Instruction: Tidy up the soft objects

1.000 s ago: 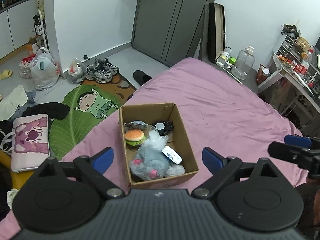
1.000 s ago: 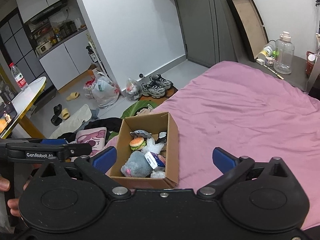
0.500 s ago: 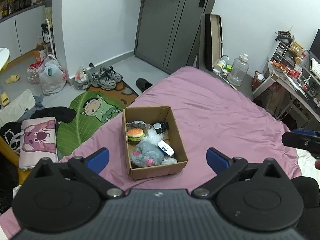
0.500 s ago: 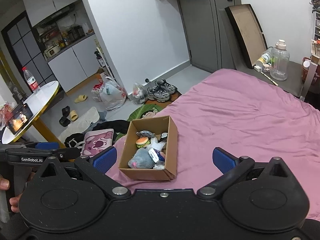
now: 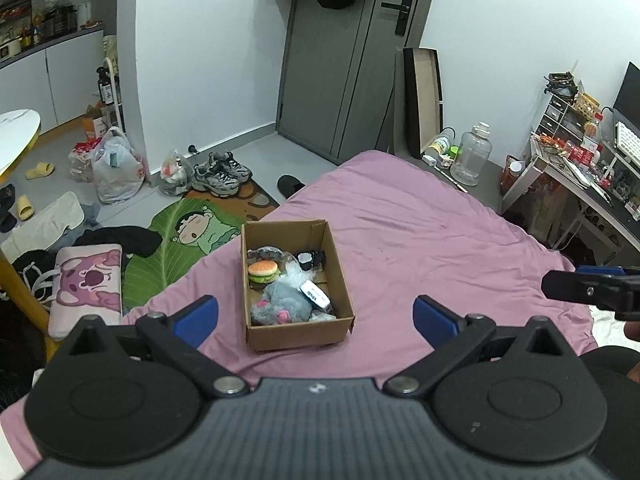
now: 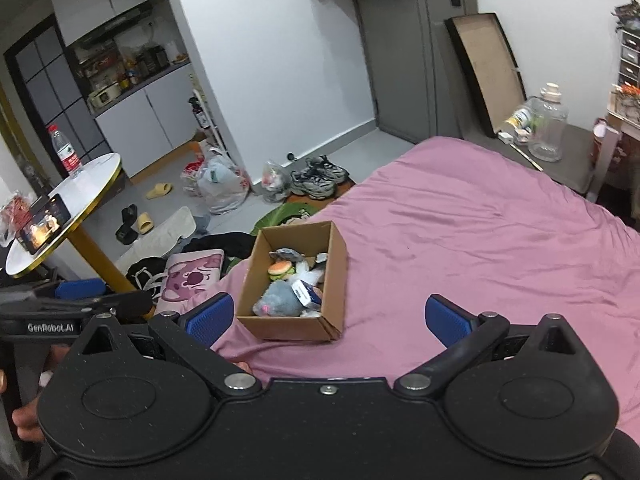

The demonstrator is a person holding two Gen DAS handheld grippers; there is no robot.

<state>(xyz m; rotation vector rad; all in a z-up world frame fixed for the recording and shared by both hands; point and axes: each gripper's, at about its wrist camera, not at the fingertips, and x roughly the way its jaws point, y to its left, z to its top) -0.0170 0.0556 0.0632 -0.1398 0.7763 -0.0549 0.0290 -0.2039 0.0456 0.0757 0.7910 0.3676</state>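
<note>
An open cardboard box (image 5: 340, 284) (image 6: 336, 280) stands on the pink bed near its left edge. Inside lie a grey plush animal (image 5: 280, 308) (image 6: 278, 296), a toy burger (image 5: 263, 271) (image 6: 280, 269), a white-and-blue pack (image 5: 316, 295) (image 6: 305, 294), clear plastic wrap and a dark item at the far end. My left gripper (image 5: 316, 316) is open and empty, held back above the box's near side. My right gripper (image 6: 328, 316) is open and empty, held back and above the box's near right corner.
The pink bedsheet (image 5: 440, 240) spreads right of the box. On the floor to the left lie a green leaf mat (image 5: 176, 248), a pink cushion (image 5: 88, 280), sneakers (image 5: 220, 172) and bags. A round white table (image 6: 60, 216) stands left; a cluttered desk (image 5: 580, 176) stands right.
Both grippers have pulled back and up from the box, so it looks smaller and farther. Both stay open and empty. The box contents have not moved.
</note>
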